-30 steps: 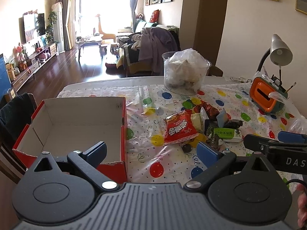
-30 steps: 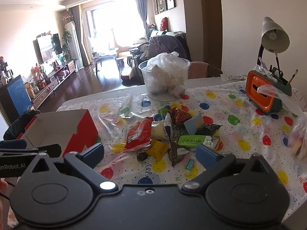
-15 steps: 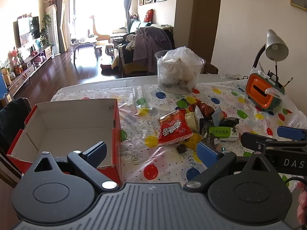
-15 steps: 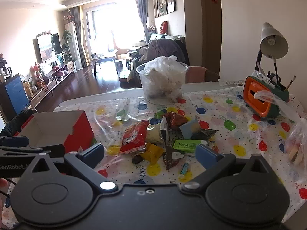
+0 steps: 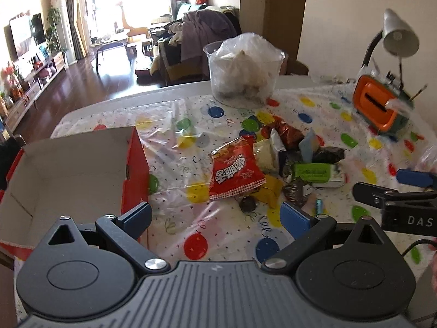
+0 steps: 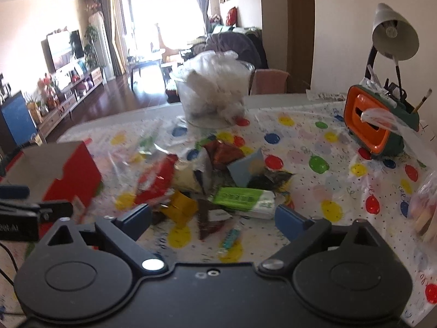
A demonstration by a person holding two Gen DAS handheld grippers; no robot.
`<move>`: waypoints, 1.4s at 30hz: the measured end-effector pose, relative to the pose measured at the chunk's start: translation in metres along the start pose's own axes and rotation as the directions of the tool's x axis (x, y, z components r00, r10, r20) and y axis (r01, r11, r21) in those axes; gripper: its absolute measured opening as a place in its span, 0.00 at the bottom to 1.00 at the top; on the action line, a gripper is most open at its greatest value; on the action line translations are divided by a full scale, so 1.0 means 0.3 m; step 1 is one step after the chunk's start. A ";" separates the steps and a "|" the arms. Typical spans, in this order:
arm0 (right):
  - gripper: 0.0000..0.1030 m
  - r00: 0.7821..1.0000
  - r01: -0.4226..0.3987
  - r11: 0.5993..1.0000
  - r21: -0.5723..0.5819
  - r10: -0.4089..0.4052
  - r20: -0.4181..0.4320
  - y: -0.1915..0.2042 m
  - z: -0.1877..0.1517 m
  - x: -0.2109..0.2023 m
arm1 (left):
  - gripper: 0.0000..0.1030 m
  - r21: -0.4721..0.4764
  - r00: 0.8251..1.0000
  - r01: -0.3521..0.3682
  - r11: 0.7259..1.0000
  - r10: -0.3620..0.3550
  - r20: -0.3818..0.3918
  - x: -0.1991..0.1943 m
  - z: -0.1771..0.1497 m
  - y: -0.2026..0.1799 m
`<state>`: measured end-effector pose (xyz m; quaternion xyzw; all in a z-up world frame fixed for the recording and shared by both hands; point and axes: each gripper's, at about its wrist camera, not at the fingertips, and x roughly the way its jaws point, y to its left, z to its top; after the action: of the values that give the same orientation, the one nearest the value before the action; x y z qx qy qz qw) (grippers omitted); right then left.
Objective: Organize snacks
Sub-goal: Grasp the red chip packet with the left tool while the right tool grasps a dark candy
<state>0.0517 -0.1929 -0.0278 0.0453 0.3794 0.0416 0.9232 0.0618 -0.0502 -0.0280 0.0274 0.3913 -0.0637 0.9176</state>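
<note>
A heap of snack packets lies mid-table: a red bag [image 5: 235, 172], a green-labelled pack [image 5: 316, 173] [image 6: 243, 199], a yellow packet [image 6: 180, 207], a dark round sweet [image 5: 248, 204] and a small teal candy [image 6: 229, 239]. An open red cardboard box [image 5: 68, 169] [image 6: 71, 175] stands at the left, with nothing in it. My left gripper [image 5: 215, 218] is open and holds nothing, just short of the heap beside the box. My right gripper [image 6: 213, 220] is open and holds nothing, low over the near side of the heap.
A clear tub of plastic bags [image 5: 244, 73] stands at the back. An orange and green desk organiser [image 6: 374, 125] and a lamp [image 6: 393, 35] stand at the right. A bagged item [image 6: 426, 210] lies at the right edge. The table carries a dotted cloth [image 5: 199, 246].
Both grippers have moved forward and lower toward the snack heap. The right one has come closest and its view is blurred by motion. Both stayed open.
</note>
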 end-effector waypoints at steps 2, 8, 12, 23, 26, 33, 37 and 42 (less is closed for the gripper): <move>0.90 1.000 -0.002 1.000 -0.011 0.002 -0.017 -0.025 -0.001 0.032 | 0.98 0.014 1.000 -0.014 1.000 0.014 -0.020 0.035 0.012 -0.020; 0.84 0.996 -0.036 0.998 -0.059 0.031 -0.083 -0.079 -0.009 0.137 | 0.98 -0.002 0.999 0.009 1.000 -0.009 -0.039 0.129 0.071 -0.056; 0.82 0.992 -0.072 0.996 -0.061 0.066 -0.104 -0.100 0.004 0.188 | 0.98 -0.051 0.994 0.060 0.997 -0.065 -0.087 0.213 0.138 -0.040; 0.75 0.960 -0.167 0.985 -0.037 0.154 -0.234 -0.089 0.038 0.364 | 0.98 -0.249 0.922 0.161 0.955 -0.235 -0.306 0.579 0.260 0.049; 0.72 0.949 -0.179 0.983 -0.034 0.164 -0.268 -0.072 0.040 0.408 | 0.98 -0.335 0.906 0.143 0.931 -0.260 -0.334 0.668 0.261 0.088; 0.66 0.930 -0.195 0.981 -0.010 0.182 -0.318 -0.067 0.040 0.476 | 0.98 -0.420 0.878 0.149 0.895 -0.315 -0.360 0.773 0.252 0.131; 0.61 0.925 -0.190 0.982 -0.010 0.176 -0.337 -0.062 0.034 0.514 | 0.98 -0.450 0.861 0.158 0.879 -0.345 -0.373 0.814 0.240 0.138; 0.55 0.921 -0.182 0.983 0.005 0.172 -0.350 -0.057 0.033 0.544 | 0.97 -0.467 0.852 0.164 0.869 -0.363 -0.377 0.838 0.235 0.138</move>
<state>0.1751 -0.1921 -0.1365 0.0586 0.5305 0.1376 0.8344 0.2903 -0.0403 -0.1607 -0.2108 0.5986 -0.0985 0.7665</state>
